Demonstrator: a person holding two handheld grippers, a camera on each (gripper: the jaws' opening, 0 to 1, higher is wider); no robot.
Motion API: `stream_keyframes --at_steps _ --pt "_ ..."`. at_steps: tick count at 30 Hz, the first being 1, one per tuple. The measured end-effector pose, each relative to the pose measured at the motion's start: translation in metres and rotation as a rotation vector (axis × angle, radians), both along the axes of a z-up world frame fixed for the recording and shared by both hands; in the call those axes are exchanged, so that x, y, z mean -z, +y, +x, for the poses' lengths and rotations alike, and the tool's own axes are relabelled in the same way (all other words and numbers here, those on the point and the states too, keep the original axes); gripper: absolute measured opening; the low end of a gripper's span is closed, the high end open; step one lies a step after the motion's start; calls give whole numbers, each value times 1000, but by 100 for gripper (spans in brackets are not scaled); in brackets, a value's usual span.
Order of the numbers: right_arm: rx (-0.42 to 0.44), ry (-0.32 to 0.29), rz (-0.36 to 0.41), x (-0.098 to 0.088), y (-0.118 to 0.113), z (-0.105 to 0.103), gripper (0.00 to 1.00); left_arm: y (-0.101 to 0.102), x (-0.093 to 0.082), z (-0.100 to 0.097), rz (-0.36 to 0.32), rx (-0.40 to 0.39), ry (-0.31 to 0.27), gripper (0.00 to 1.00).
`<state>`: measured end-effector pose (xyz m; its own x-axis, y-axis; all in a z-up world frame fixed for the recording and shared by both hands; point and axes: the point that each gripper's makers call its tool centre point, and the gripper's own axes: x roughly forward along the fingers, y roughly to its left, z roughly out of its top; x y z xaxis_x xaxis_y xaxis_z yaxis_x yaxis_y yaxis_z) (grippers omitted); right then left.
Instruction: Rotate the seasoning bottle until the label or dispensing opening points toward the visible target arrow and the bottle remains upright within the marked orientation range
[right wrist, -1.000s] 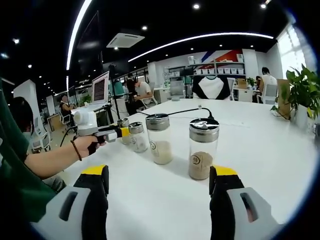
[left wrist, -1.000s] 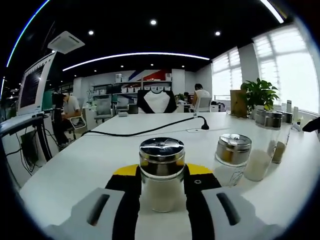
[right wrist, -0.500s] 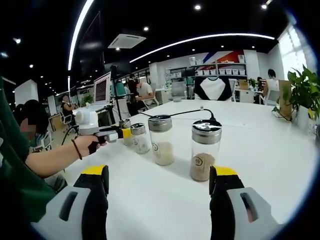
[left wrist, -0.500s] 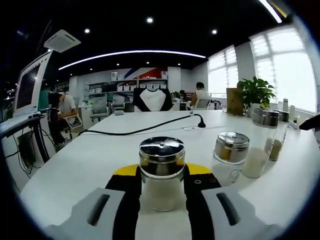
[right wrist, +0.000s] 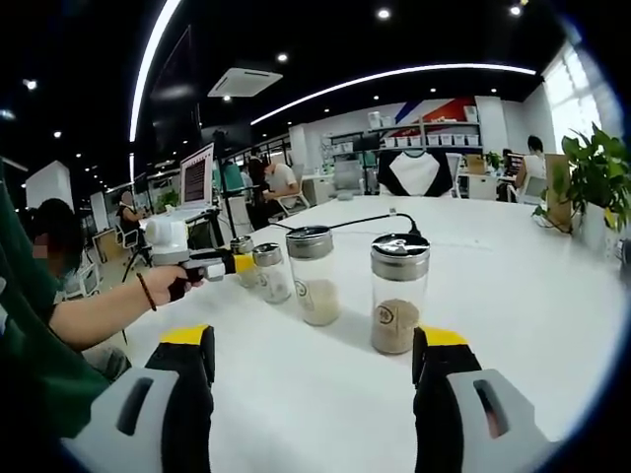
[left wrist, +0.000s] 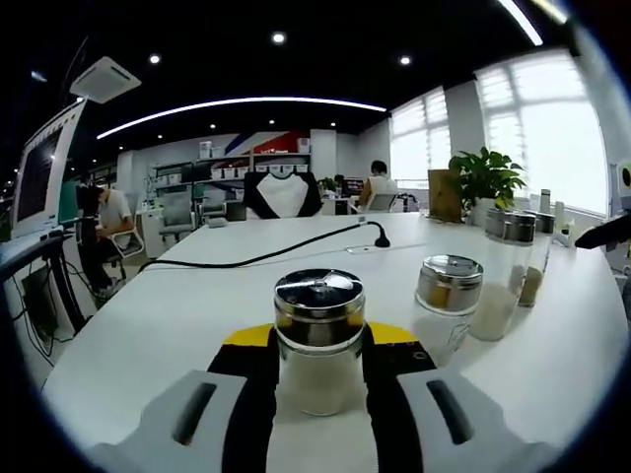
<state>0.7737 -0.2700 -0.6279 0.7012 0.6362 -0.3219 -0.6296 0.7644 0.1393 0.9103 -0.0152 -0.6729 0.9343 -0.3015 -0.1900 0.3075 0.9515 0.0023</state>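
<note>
Table (left wrist: pixel 148 325): white, four bottles in a row.
Left gripper (left wrist: pixel 317 379): pinching end bottle (left wrist: pixel 317 340).
Right gripper (right wrist: pixel 314 370): spread, holding nothing.

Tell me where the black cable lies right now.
In the left gripper view, the black cable snakes across the white table beyond the held seasoning bottle, from the left edge to a plug right of centre.

On the table (right wrist: pixel 552 296), four seasoning bottles stand in a row. In the right gripper view, the nearest bottle (right wrist: pixel 399 294) stands at the right, the next bottle (right wrist: pixel 314 274) left of it, then a shorter bottle (right wrist: pixel 270 272), then the farthest bottle (right wrist: pixel 243 260) between the left gripper's (left wrist: pixel 317 379) jaws. A cable (left wrist: pixel 266 255) lies behind them.
</note>
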Motion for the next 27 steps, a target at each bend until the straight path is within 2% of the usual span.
stream_keyframes --at_steps 27 --pt "-11 10 -13 4 4 0 83 -9 0 2 16 213 5 34"
